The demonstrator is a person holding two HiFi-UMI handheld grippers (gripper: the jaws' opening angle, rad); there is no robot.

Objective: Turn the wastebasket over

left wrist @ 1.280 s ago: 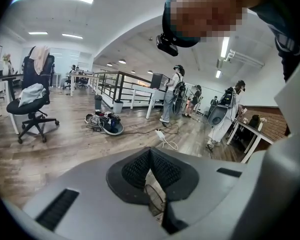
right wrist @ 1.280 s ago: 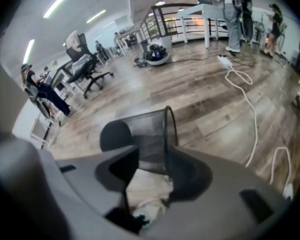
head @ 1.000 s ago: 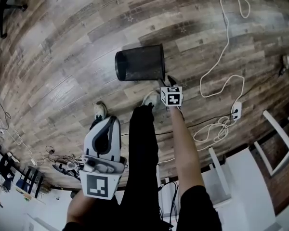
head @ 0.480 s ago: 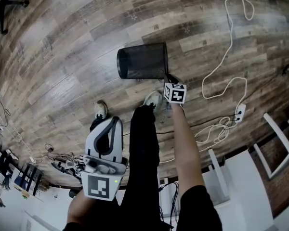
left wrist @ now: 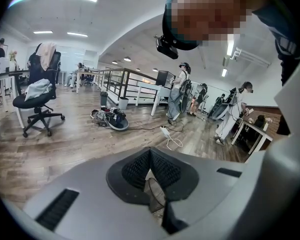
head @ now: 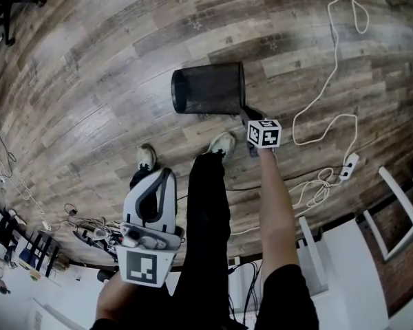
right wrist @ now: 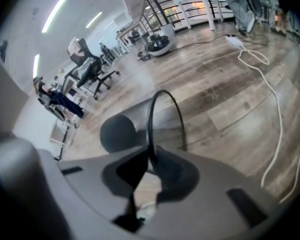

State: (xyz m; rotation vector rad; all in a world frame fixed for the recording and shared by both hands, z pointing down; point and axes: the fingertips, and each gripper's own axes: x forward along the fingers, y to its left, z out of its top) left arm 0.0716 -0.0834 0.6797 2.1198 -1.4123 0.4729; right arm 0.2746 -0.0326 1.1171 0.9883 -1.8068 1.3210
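Lying on its side on the plank floor (head: 89, 81), a black mesh wastebasket (head: 208, 88) is pictured just on the far side of the person's shoes. Its long axis is set left to right, with the closed base (head: 181, 91) turned to the left and the open mouth to the right. The right tool (head: 247, 115) is held at that right-hand end and pointed steeply down. Its jaws have just been closing on the wire rim (right wrist: 151, 124), which is pinched between the pads in the right gripper view. The left tool (head: 164, 177) is kept near the body, well apart from the wastebasket, its jaws brought together on nothing. The right hand is thus by far the nearer, and it is placed at the mouth, not the base. For the wastebasket to be turned over, the gripped rim would probably have to be swung up and across, pivoting on the base at the left. So thin a rim could be lost from so narrow a pinch.
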